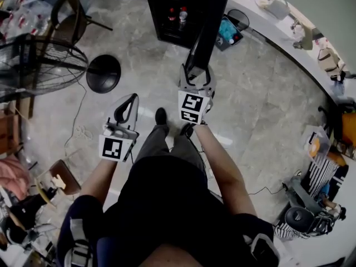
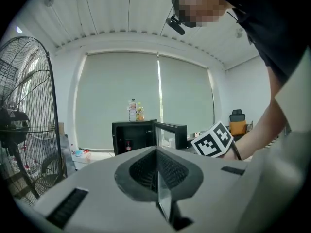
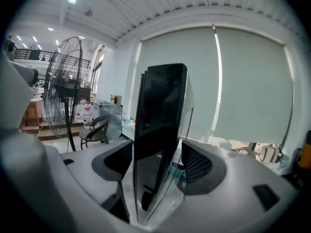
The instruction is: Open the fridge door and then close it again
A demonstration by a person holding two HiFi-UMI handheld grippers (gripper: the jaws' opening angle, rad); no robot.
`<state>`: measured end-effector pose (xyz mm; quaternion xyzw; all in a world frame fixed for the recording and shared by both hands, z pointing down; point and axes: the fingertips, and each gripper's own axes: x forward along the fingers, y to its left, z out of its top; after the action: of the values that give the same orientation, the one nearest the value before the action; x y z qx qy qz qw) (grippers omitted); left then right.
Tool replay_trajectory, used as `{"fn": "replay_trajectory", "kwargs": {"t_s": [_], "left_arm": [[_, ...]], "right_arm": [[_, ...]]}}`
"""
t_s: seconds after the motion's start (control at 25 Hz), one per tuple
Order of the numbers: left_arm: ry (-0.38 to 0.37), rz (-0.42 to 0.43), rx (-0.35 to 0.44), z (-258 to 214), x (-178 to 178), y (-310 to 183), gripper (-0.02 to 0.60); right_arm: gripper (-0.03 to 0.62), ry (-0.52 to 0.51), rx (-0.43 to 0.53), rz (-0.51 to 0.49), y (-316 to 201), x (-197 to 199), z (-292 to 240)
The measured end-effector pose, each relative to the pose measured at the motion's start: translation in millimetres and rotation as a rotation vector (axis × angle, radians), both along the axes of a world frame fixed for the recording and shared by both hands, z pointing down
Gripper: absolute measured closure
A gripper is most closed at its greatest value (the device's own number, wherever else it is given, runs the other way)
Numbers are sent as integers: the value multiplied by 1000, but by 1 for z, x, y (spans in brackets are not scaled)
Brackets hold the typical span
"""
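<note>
The right gripper's fingers (image 3: 201, 166) are spread wide, and the free edge of the fridge door (image 3: 160, 110) stands upright in the gap between them, with visible clearance on both sides, so neither pad presses on the panel. In the head view the right gripper (image 1: 196, 71) reaches forward with its tips astride the lower edge of that dark door, and its marker cube (image 1: 193, 107) sits just behind the jaws at the person's right hand. The door is swung out from the black fridge (image 1: 172, 15), which stands open at the top of the head view with bottles (image 1: 181, 16) visible inside the cabinet. The left gripper (image 1: 131, 100) has its jaws pressed fully together with nothing between them. It is held apart from the door, to the left of and nearer the person than the right gripper, with its own marker cube (image 1: 114, 148) at the rear. The left gripper view looks across the room at the fridge, showing the open cabinet, the door edge-on and two bottles (image 2: 135, 110) standing on its top. A large standing fan (image 1: 39, 65) occupies the left side of the head view, with a round black disc (image 1: 103, 73) beside it on the pale stone floor (image 1: 267, 104). A black chair (image 1: 72, 18) stands behind the fan.
</note>
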<state>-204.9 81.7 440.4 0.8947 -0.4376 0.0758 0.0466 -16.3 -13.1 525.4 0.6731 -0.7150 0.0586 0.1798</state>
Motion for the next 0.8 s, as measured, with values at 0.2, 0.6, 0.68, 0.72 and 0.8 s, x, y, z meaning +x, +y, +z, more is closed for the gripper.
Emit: {"fn": "replay_trajectory", "kwargs": {"t_s": [0.2,0.6,0.68,0.72,0.8], "left_arm": [[0,-9,-2,1,-8,-1,558],[1,0,-4,1,-8,-2,558],[3,10,-1,1,-4,-2,558],[6,17,2,1,-1,-3,558],[10,33,7,0,5,-4,558]], "right_arm": [[273,18,10,55,-6,1,4],[326,-7,20,95,0,13,2],[333,-20,20,102,6,22,4],[338,-29,20,111,9,27,4],[349,-48,21,136,16,41,5]]}}
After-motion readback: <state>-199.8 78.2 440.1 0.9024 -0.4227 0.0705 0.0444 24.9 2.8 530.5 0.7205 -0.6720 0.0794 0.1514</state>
